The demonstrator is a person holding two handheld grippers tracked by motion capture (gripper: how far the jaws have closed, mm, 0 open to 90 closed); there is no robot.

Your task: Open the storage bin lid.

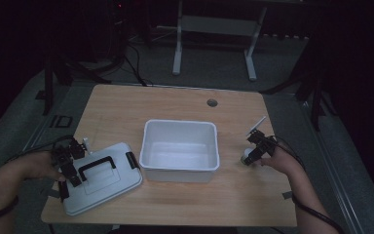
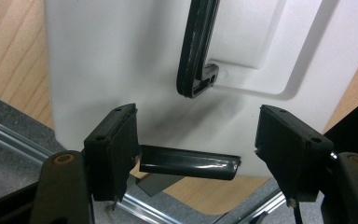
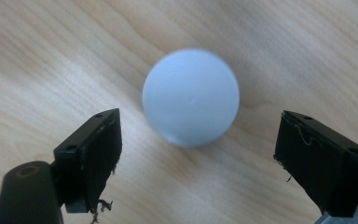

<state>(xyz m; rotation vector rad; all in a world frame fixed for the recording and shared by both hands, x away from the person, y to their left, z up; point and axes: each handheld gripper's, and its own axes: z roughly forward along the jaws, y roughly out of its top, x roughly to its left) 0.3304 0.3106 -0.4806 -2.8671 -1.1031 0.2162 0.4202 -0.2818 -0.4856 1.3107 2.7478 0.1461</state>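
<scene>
Surface: wooden surface [image 1: 185, 204], seen from the high view, with three things on it.
Lid: grey lid [image 1: 102, 178] with a black handle [image 1: 97, 165] lies flat at the front left corner of the surface, just beside the tub.
Tub: white tub [image 1: 180, 168] stands in the middle, without a cover, between the lid and the ball.
Ball: white ball [image 3: 191, 98] rests on the surface to the right of the tub, well apart from the lid.
Left claw: left claw [image 2: 196, 149] is over the near edge of the lid; its jaws stand apart on both sides of a black latch [image 2: 189, 163] and do not press on it.
Right claw: right claw [image 3: 198, 149] is above the ball; its jaws stand wide apart, and the ball lies just beyond them, not touched.
</scene>
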